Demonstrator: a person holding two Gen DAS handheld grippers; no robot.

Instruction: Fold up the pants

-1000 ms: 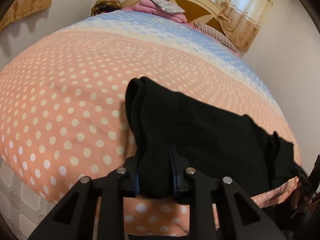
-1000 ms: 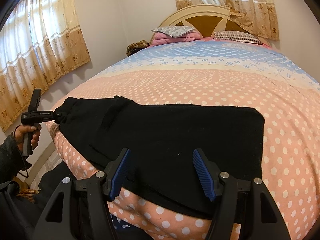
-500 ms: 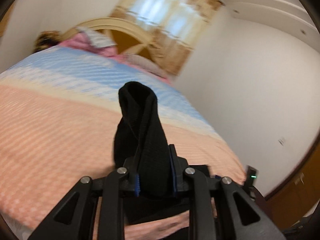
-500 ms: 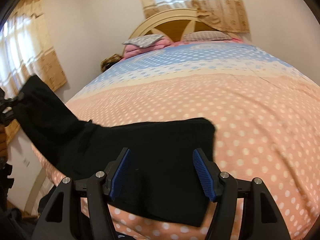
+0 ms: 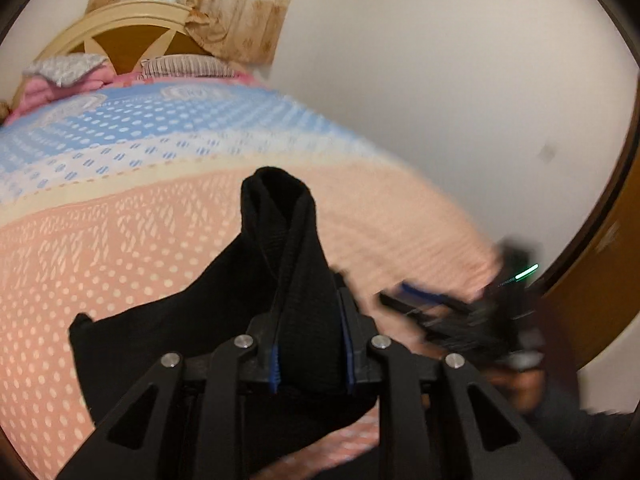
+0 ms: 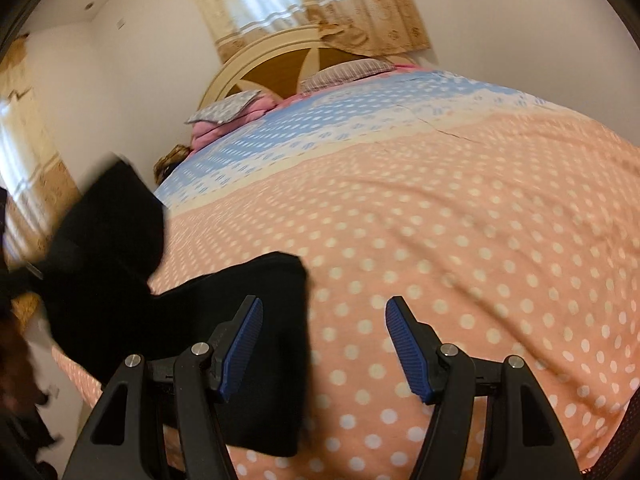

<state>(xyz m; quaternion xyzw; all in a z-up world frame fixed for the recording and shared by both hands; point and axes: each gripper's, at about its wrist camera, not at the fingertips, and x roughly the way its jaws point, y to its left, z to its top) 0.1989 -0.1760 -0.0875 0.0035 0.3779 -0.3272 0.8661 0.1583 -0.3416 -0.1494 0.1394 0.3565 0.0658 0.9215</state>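
Black pants lie on the dotted peach bedspread near the foot edge. My left gripper is shut on one end of the pants, and that end stands up as a bunched fold lifted off the bed. In the right wrist view the lifted end hangs at the left and the flat part lies under the left finger. My right gripper is open and empty above the bedspread; it also shows blurred in the left wrist view.
Pillows and a wooden headboard are at the far end of the bed. Curtains hang behind. A white wall and a wooden door frame stand at the right side.
My left gripper has lifted its end of the pants off the bed and carried it towards the right gripper. The right gripper has swung right, off most of the pants.
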